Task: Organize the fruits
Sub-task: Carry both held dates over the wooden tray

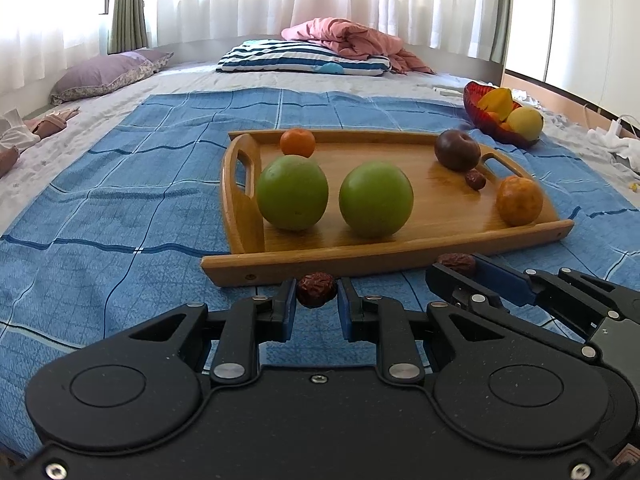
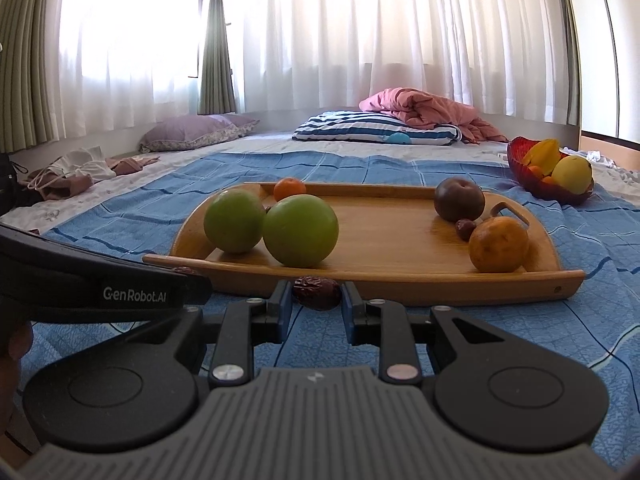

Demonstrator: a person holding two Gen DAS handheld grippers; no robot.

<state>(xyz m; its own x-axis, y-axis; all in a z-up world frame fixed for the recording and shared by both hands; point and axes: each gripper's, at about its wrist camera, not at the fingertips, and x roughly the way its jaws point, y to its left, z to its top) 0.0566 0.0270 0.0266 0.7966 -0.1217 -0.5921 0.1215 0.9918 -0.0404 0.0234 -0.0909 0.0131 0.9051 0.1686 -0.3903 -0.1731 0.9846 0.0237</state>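
Observation:
A wooden tray lies on a blue checked cloth. It holds two green apples, a small orange, a dark plum, a red date and an orange fruit. My left gripper is shut on a red date just before the tray's front rim. My right gripper is shut on another red date; it also shows in the left wrist view.
A red bowl with yellow and orange fruits stands at the far right. A striped pillow, a pink blanket, a purple pillow and clothes lie further back.

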